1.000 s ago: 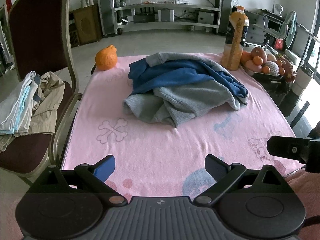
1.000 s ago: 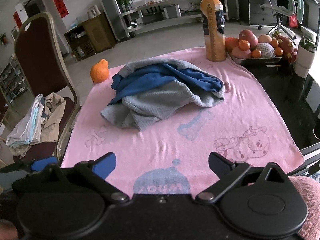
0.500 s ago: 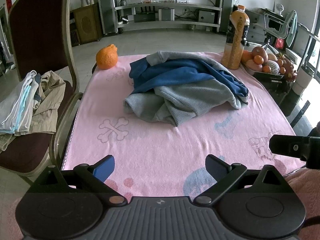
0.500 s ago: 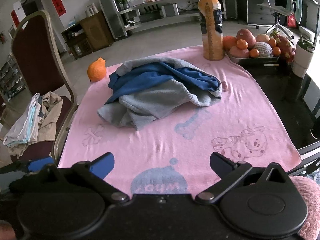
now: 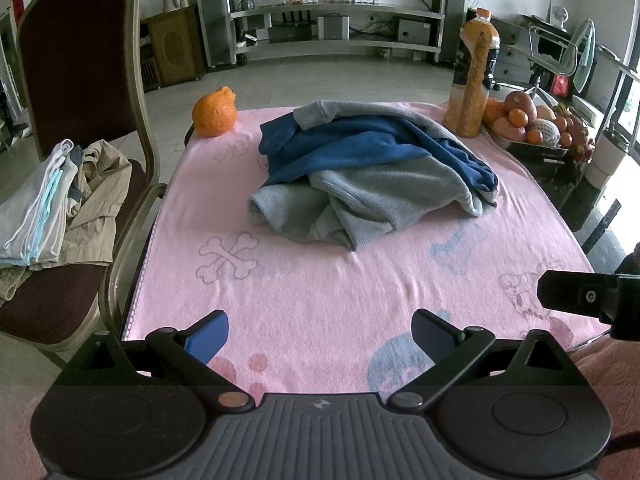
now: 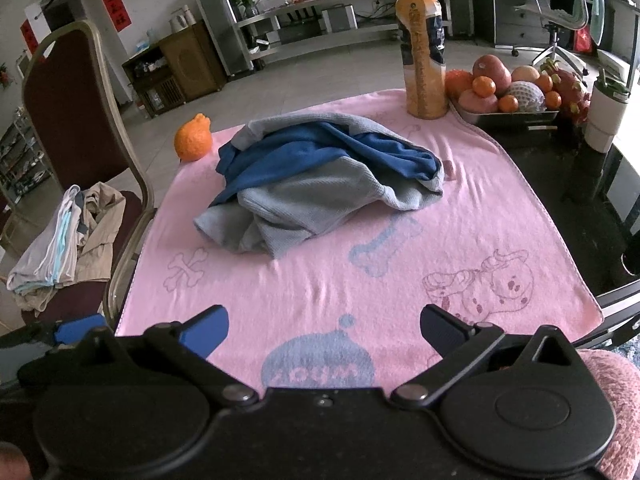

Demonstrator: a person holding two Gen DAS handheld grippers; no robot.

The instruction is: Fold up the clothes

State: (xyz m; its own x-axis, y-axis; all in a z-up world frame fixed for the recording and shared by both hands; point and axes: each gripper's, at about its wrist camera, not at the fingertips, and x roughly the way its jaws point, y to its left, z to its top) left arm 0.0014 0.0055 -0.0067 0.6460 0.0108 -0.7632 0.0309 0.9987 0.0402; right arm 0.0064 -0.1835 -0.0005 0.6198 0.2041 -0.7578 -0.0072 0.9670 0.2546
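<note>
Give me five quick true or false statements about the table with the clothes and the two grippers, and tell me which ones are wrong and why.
1. The blue and grey garment lies crumpled on the pink towel. True.
2. The left gripper is shut on the garment. False: it is open, short of the cloth.
3. The juice bottle stands upright beside the fruit tray. True.
4. The orange fruit sits in the tray. False: it sits alone at the towel's far left corner.
5. The right gripper holds a sleeve. False: it is open and holds nothing.
</note>
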